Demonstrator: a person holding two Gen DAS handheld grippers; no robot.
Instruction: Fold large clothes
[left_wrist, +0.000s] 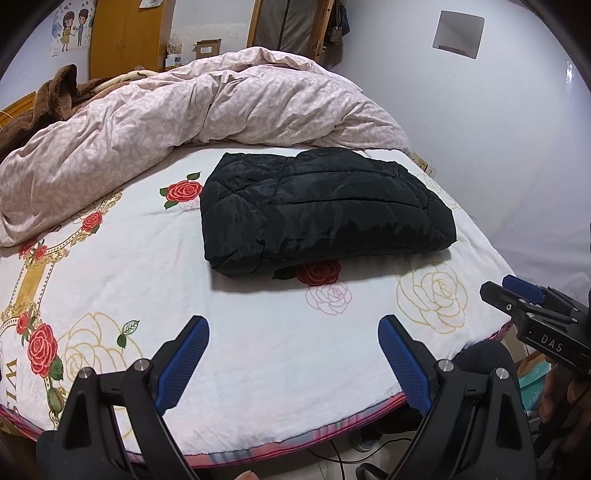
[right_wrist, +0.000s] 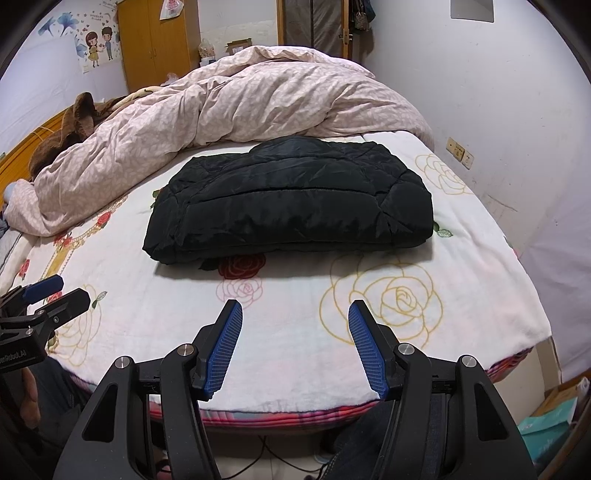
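A black quilted jacket (left_wrist: 325, 210) lies folded into a thick rectangle on the bed's white rose-print blanket (left_wrist: 258, 350); it also shows in the right wrist view (right_wrist: 291, 206). My left gripper (left_wrist: 293, 326) is open and empty, held above the blanket's near edge, well short of the jacket. My right gripper (right_wrist: 295, 310) is open and empty too, over the near edge in front of the jacket. The right gripper shows at the right side of the left wrist view (left_wrist: 517, 291), and the left gripper at the left side of the right wrist view (right_wrist: 55, 291).
A rumpled pink duvet (left_wrist: 184, 110) is heaped along the far side of the bed, with a brown blanket (left_wrist: 48, 99) behind it. A white wall (left_wrist: 498, 129) stands to the right. A box and cables lie on the floor (right_wrist: 546, 417) below the bed edge.
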